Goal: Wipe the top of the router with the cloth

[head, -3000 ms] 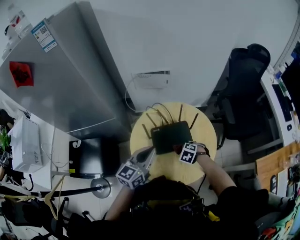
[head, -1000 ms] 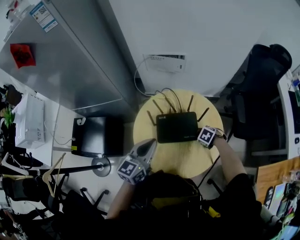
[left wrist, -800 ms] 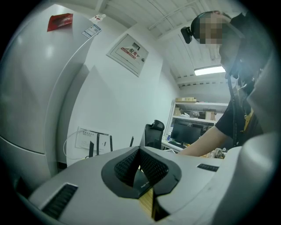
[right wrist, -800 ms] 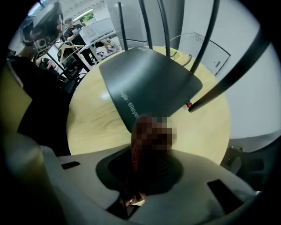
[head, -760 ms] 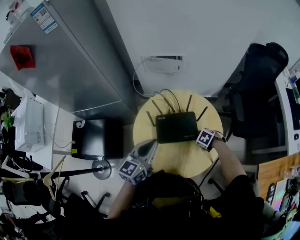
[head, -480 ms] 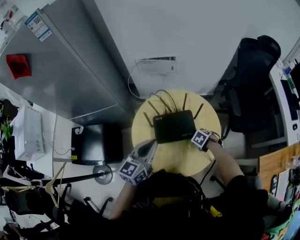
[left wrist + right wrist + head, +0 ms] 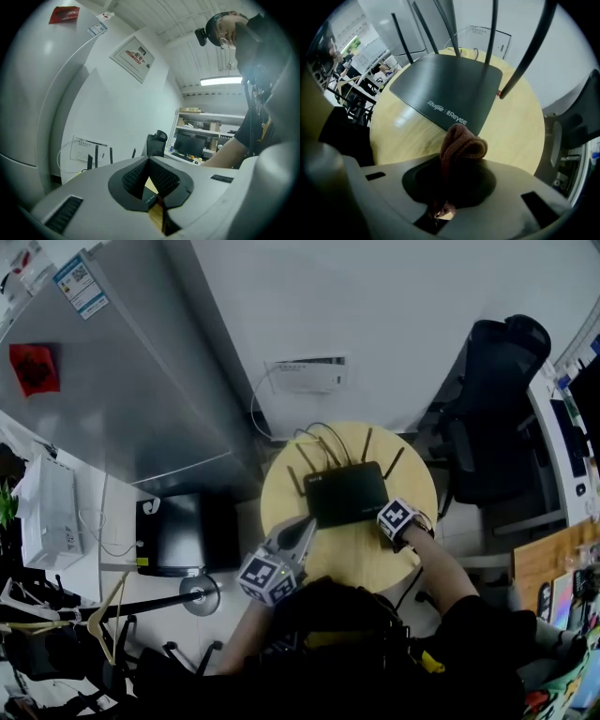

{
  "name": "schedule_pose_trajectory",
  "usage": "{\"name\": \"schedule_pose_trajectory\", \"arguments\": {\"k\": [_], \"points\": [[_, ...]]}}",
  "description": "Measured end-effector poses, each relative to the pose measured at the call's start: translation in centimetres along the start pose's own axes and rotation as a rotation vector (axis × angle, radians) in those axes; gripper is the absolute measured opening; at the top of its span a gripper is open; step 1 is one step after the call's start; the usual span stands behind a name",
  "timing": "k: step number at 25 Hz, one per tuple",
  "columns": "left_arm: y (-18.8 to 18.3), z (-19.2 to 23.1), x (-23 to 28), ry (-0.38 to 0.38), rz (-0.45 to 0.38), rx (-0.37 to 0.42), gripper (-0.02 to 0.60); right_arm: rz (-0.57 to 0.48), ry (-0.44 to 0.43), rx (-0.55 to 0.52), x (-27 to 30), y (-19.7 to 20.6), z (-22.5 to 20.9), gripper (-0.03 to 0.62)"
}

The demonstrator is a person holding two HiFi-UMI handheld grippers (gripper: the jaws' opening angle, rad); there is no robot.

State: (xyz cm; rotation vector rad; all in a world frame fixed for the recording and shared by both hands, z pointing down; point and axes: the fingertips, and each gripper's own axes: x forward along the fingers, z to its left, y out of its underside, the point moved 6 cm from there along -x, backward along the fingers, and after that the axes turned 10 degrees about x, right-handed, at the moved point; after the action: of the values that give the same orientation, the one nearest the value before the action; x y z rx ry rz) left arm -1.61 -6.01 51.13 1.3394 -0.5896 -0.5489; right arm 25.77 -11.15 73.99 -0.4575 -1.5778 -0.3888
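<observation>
Checking grip and contact pt before wipe pass.

- Router (image 7: pixel 347 495): black flat slab, mid round wooden table (image 7: pixel 356 563), antennas (image 7: pixel 492 33) up along far edge, cables off the back. Top bare in the right gripper view.
- Right gripper (image 7: pixel 389 517): jaws clenched on brown knit cloth (image 7: pixel 461 145). Wad bulges out past the tips, the rest pinched down betw. the jaws. It sits at the router's near edge by the logo. Can't tell if cloth touches the casing yet.
- Left gripper (image 7: pixel 154 187): jaws pressed together, nothing betw. them. Low over the table at the router's front-left, apart from it.

Handling (judgement):
- Cloth is soft, limp and light, so it needs a bunched hold like this one or it folds under. The protruding wad is the working face. Keep the jaw tips off the plastic.
- Router is prob. light, w/ a stiff shell and a smooth matte top. Likely to slide on the slick wood under a sideways push.
- If steadying is needed, brace w/ the left gripper on the front-left edge or corner.
- Avoid the antennas: thin, hinged, easy to knock. Stroke fwd toward them and stop short of their bases.
</observation>
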Motion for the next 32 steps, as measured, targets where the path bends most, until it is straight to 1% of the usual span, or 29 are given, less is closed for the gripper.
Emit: {"name": "schedule_pose_trajectory", "arguments": {"k": [3, 5, 11, 17, 21, 24, 27, 29, 32], "points": [[0.1, 0.5, -0.2, 0.012, 0.001, -0.002, -0.003, -0.029, -0.033, 0.028, -0.2, -0.1, 1.3, 0.063], [0.1, 0.9, -0.4, 0.014, -0.003, -0.01, -0.003, -0.051, -0.035, 0.032, -0.3, -0.1, 1.9, 0.063], [0.3, 2.0, -1.2, 0.025, -0.011, -0.029, -0.003, -0.014, -0.04, 0.022, 0.0, 0.0, 3.3, 0.063], [0.4, 3.0, -2.6, 0.026, -0.013, -0.033, -0.003, -0.025, -0.09, 0.037, -0.2, -1.2, 6.0, 0.063], [0.9, 4.0, -4.1, 0.028, -0.006, -0.045, -0.003, -0.034, -0.101, 0.052, -0.1, -1.8, 7.5, 0.063], [0.9, 4.8, -5.3, 0.027, -0.002, -0.055, -0.003, -0.042, -0.095, 0.073, -0.1, -2.1, 8.3, 0.063], [0.8, 5.6, -6.2, 0.035, 0.011, -0.034, -0.003, -0.06, -0.109, 0.114, -0.2, -2.5, 8.8, 0.063], [0.8, 5.9, -6.9, 0.034, 0.025, -0.034, -0.003, -0.081, -0.13, 0.147, -0.1, -2.7, 9.4, 0.063], [1.2, 6.3, -7.6, 0.051, 0.036, -0.02, -0.003, -0.09, -0.119, 0.146, 0.0, -3.0, 10.4, 0.063]]}}
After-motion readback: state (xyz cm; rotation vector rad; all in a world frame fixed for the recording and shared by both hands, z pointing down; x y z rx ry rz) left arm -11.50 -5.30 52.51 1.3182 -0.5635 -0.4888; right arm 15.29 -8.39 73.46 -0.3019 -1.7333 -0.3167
